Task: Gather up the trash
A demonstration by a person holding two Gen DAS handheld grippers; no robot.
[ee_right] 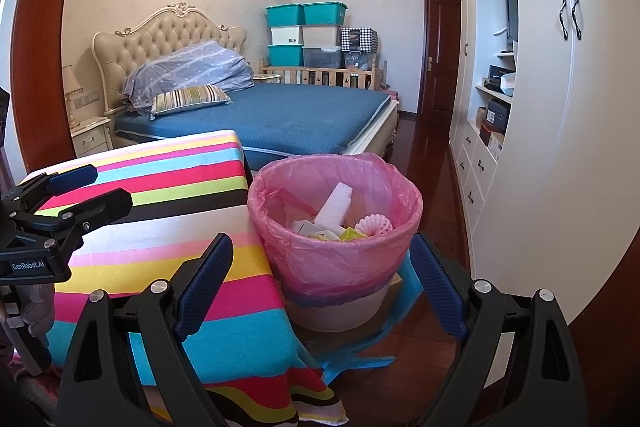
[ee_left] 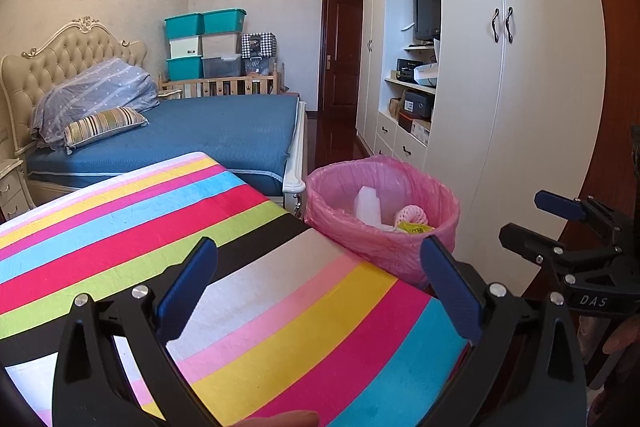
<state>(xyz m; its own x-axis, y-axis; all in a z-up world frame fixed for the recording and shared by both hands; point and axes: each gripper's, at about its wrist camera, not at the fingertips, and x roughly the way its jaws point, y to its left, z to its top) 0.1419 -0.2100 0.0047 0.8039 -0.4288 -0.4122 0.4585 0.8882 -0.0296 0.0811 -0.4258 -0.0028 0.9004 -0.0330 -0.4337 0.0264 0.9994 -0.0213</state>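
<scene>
- The left gripper point(ee_left: 318, 285) has its blue-padded fingers point(ee_left: 188, 291) spread wide with nothing between them; they hang over the counter point(ee_left: 256, 307), which is draped in a striped cloth of many colours.
- The right gripper point(ee_right: 322, 285) also has its fingers point(ee_right: 436, 287) wide apart and empty; they frame the lower part of the trash bin point(ee_right: 336, 303) without touching it.
- Each gripper shows in the other's view: the right one at the right edge of the left view, the left one at the left edge of the right view, above the cloth.
- No loose trash shows on the counter.
- The bin stands on the dark wooden floor point(ee_right: 436, 179), just beside the counter's corner, on a blue mat point(ee_right: 360, 359), and is lined with a pink bag point(ee_right: 336, 259).
- Inside it lie a white foam block point(ee_right: 336, 205), a pink foam fruit net point(ee_right: 374, 225), yellow wrappers point(ee_right: 352, 234) and white paper scraps.
- Beyond are a bed point(ee_right: 280, 119) with a blue cover, stacked storage boxes point(ee_right: 306, 35), and a white wardrobe point(ee_right: 560, 107) along the right.
</scene>
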